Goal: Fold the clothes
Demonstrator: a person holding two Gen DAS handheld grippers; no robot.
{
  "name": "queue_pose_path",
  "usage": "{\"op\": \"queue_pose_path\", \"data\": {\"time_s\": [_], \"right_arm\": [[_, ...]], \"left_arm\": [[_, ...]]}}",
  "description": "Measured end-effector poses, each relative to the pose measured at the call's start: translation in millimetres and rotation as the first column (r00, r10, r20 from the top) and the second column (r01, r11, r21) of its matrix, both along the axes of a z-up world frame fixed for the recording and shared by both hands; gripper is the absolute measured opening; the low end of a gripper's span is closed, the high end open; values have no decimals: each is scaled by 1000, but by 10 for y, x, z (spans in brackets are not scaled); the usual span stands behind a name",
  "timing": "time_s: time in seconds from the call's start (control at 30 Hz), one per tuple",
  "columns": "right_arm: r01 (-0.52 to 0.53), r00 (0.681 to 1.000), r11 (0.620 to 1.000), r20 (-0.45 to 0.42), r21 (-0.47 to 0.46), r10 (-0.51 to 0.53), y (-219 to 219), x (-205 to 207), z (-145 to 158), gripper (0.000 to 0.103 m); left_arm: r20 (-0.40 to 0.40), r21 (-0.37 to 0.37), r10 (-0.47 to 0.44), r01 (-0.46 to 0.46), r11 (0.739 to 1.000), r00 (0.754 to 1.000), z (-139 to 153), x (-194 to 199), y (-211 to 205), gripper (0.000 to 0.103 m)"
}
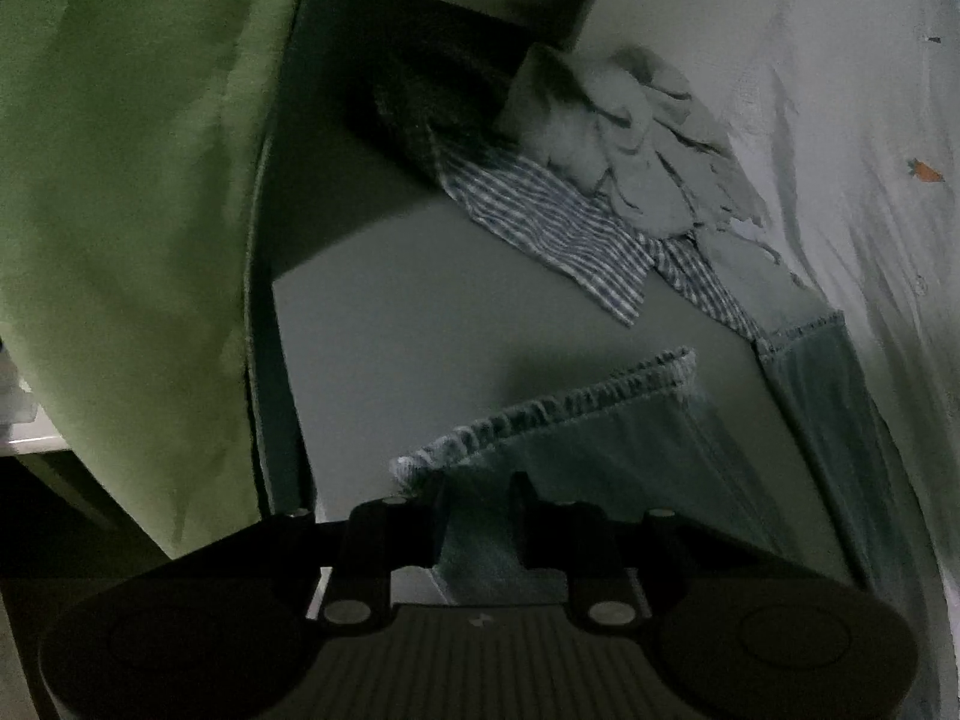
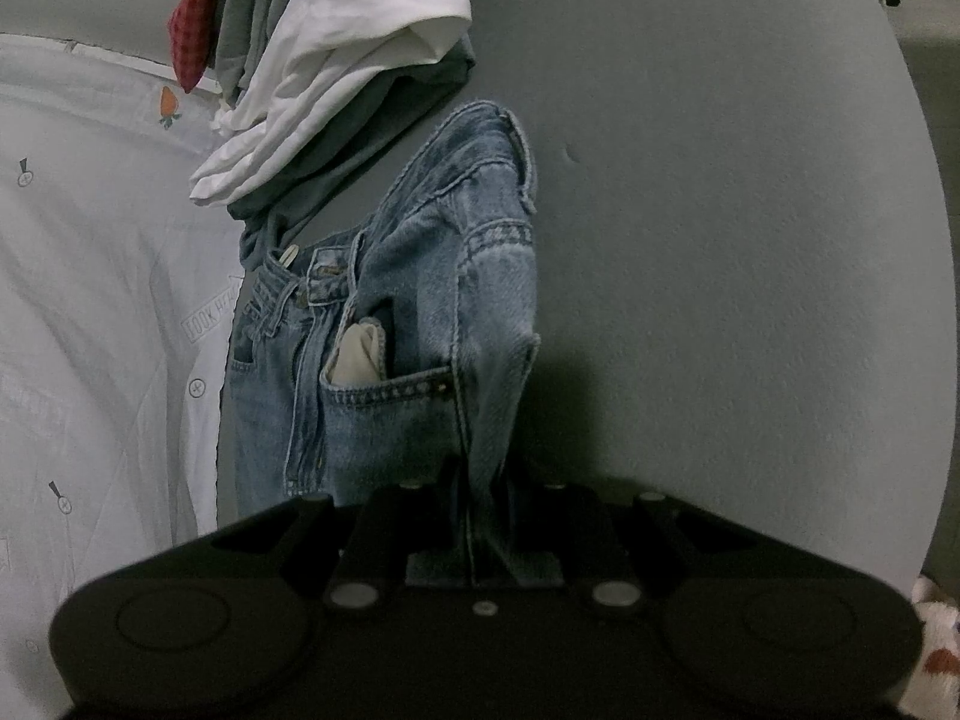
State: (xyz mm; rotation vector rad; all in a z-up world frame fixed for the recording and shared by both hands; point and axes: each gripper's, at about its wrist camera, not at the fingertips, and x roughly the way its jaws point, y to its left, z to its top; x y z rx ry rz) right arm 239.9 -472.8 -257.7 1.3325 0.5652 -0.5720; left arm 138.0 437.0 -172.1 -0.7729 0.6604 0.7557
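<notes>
A pair of blue jeans is held by both grippers. In the left wrist view my left gripper [image 1: 477,516] is shut on a leg of the jeans [image 1: 600,444] near its frayed hem [image 1: 540,408], lifted off the grey surface [image 1: 420,324]. In the right wrist view my right gripper [image 2: 480,498] is shut on the jeans [image 2: 420,330] at a side seam near the waist, with the waistband [image 2: 480,138], fly and a front pocket showing its white lining [image 2: 357,354] ahead of it.
A pile of clothes lies ahead: a striped cloth [image 1: 558,228] and a grey-white garment [image 1: 630,144]; in the right view a white garment [image 2: 336,72], dark grey one [image 2: 372,138] and red checked cloth [image 2: 195,30]. A white printed quilt [image 2: 90,300] lies beside them. A green cushion [image 1: 120,210] stands left.
</notes>
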Motion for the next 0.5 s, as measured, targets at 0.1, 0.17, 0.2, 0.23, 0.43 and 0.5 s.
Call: {"op": "queue_pose_path", "data": {"time_s": [0.1, 0.17, 0.2, 0.23, 0.43, 0.5], "right_arm": [[6, 1000, 1000, 5, 4, -6, 2, -9, -5, 13], [6, 1000, 1000, 5, 3, -6, 5, -9, -4, 13], [7, 1000, 1000, 6, 3, -7, 6, -11, -4, 13], [9, 1000, 1000, 7, 3, -9, 7, -13, -6, 13], [12, 1000, 1000, 11, 2, -12, 9, -17, -10, 13], [15, 1000, 1000, 14, 4, -15, 8, -19, -13, 13]], "left_arm": [[-5, 4, 13, -13, 1000, 1000, 15, -11, -1, 24], [-6, 18, 22, -22, 1000, 1000, 39, -10, -10, 24], [-7, 34, 27, -27, 999, 1000, 58, -9, -19, 25], [-9, 52, 33, -32, 998, 999, 79, -6, -26, 26], [12, 49, 50, -51, 998, 999, 108, -19, 43, 33], [-3, 48, 47, -47, 998, 999, 80, -24, 45, 41]]}}
